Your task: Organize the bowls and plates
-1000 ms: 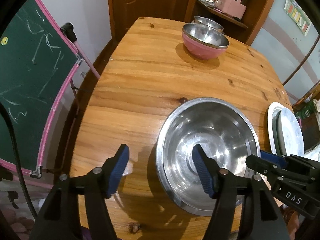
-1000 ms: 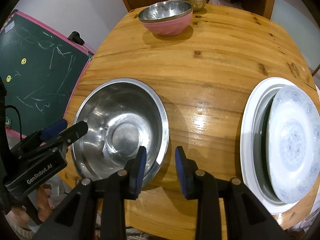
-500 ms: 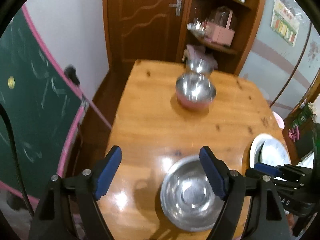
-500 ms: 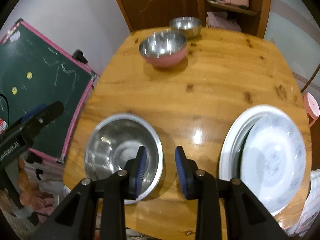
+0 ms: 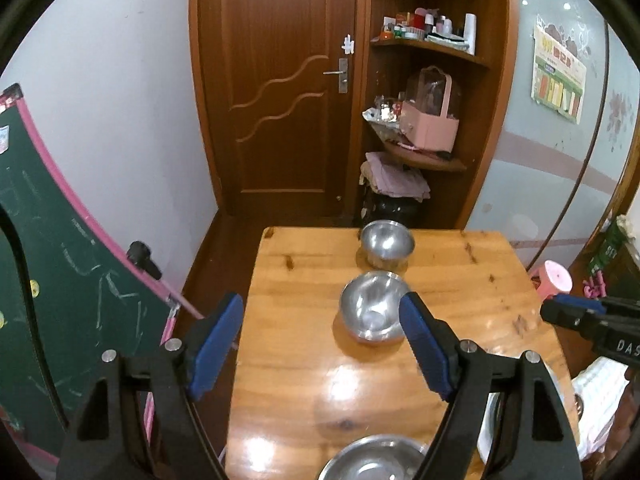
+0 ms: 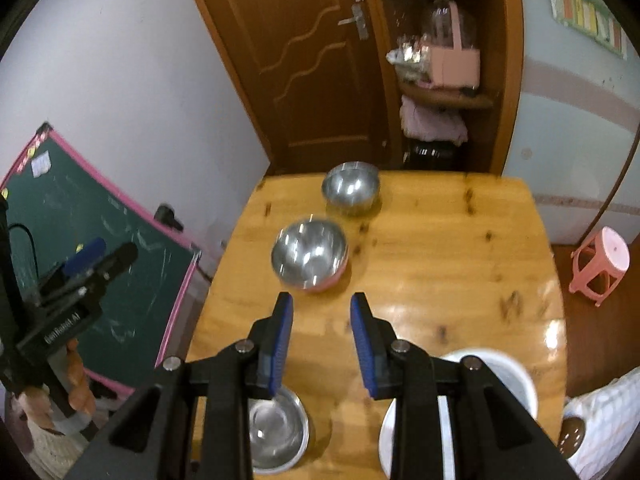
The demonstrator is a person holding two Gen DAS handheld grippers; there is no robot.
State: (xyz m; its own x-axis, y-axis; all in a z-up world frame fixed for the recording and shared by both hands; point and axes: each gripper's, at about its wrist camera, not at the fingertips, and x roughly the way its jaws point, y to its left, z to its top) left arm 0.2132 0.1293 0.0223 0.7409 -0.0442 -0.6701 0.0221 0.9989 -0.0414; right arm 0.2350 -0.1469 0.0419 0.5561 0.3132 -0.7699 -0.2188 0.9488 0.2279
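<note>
On the wooden table (image 5: pixel 304 392) a large steel bowl (image 5: pixel 372 460) sits at the near edge; it also shows in the right wrist view (image 6: pixel 276 432). A pink bowl with a steel bowl inside (image 5: pixel 372 312) stands mid-table, also in the right wrist view (image 6: pixel 310 254). A small steel bowl (image 5: pixel 387 243) stands at the far edge. White plates (image 6: pixel 500 384) lie stacked at the near right. My left gripper (image 5: pixel 322 344) is open and empty, high above the table. My right gripper (image 6: pixel 322 344) is open and empty, also raised.
A green chalkboard (image 5: pixel 60 280) with a pink frame leans left of the table. A wooden door (image 5: pixel 280 80) and shelves (image 5: pixel 424 120) stand behind. A pink stool (image 6: pixel 600 264) is on the floor at the right.
Both grippers have risen and pulled back from the large steel bowl, which stays on the table. The views now take in the whole table and the room.
</note>
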